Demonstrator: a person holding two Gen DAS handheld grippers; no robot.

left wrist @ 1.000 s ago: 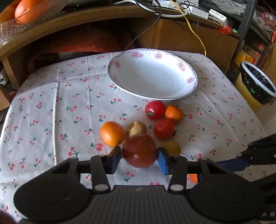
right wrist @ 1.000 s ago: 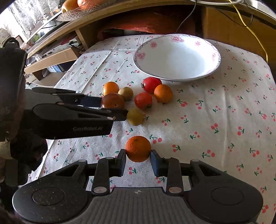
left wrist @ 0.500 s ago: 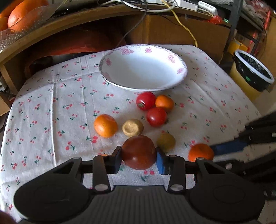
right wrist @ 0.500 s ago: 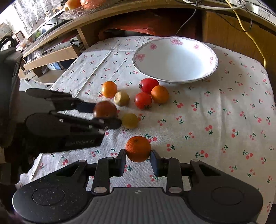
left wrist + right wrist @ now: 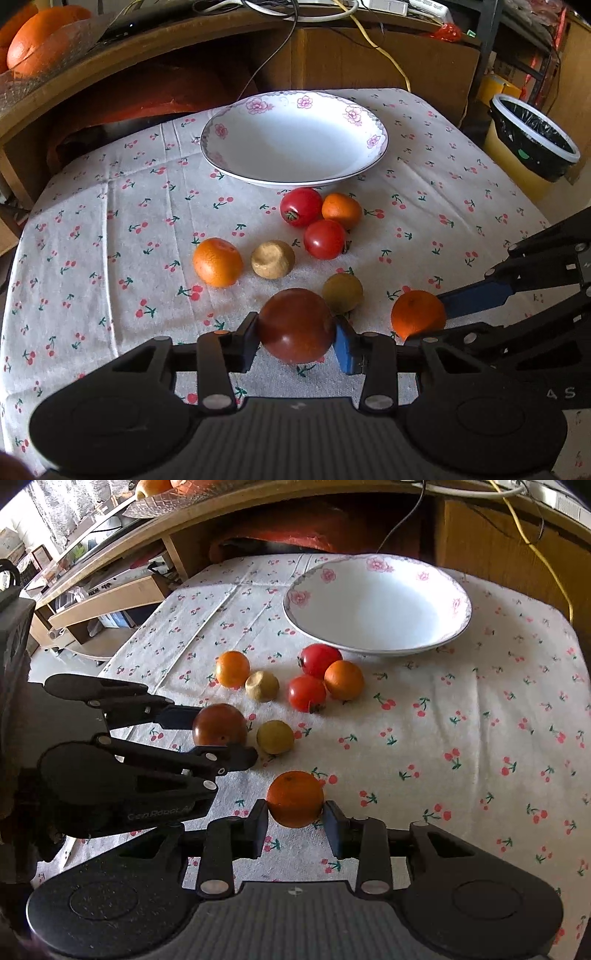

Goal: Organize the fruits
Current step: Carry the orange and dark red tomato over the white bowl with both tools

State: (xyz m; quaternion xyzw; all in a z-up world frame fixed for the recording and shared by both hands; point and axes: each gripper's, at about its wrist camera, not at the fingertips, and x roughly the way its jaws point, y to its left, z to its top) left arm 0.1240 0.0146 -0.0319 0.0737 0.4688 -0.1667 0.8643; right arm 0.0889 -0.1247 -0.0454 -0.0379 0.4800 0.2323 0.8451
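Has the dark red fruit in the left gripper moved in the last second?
Yes. The dark red fruit has left its spot beside the beige fruit, coming nearer the camera, away from the bowl.

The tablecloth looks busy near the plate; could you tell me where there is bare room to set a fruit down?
The white plate is empty. The tablecloth lies bare to the right of the fruit cluster, and also left of the lone orange. It is crowded just in front of the plate, where two red tomatoes, an orange and two yellowish fruits sit close together.
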